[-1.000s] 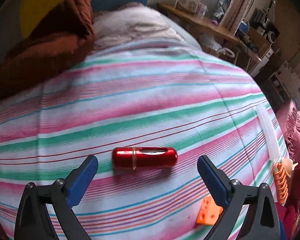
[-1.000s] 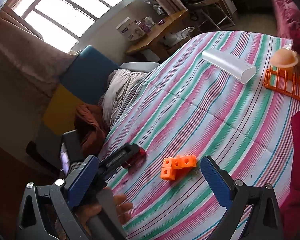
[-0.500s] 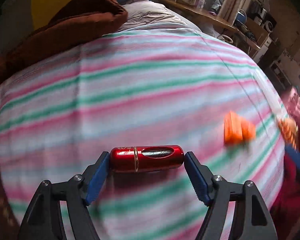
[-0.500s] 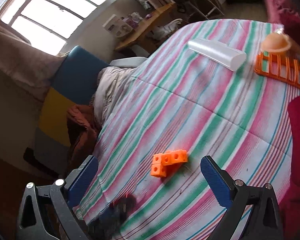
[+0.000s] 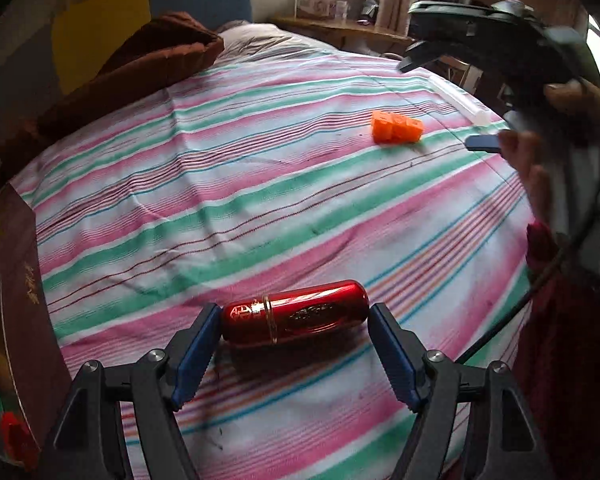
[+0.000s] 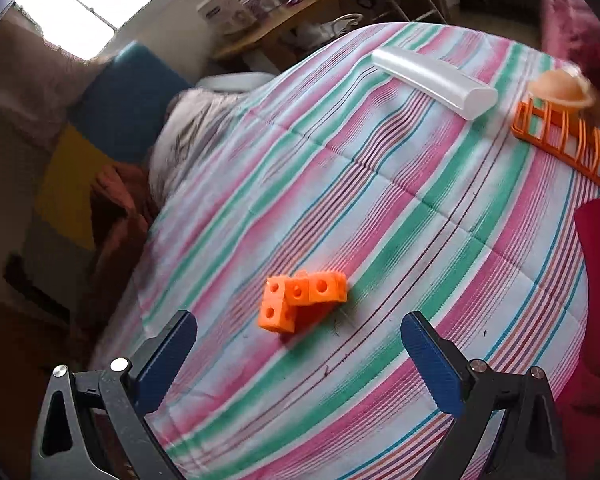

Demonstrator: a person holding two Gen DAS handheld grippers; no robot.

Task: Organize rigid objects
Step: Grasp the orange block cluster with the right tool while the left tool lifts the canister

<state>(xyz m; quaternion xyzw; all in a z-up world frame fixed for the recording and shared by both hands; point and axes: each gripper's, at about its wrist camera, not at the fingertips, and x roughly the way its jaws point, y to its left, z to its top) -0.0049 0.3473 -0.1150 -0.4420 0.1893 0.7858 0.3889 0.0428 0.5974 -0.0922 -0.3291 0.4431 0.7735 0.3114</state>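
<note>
Striped pink-and-green bedcover (image 5: 260, 208) filled both views. Low in the frame, the left gripper (image 5: 294, 344) clamped a glossy red metal capsule (image 5: 295, 317) end to end, apparently for carrying. The right gripper (image 6: 298, 354), jaws wide and empty, angled down toward orange plastic linked cubes (image 6: 300, 300) at centre.

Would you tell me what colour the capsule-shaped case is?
Glossy red case with a thin gold band, clearest in the left wrist view.
</note>
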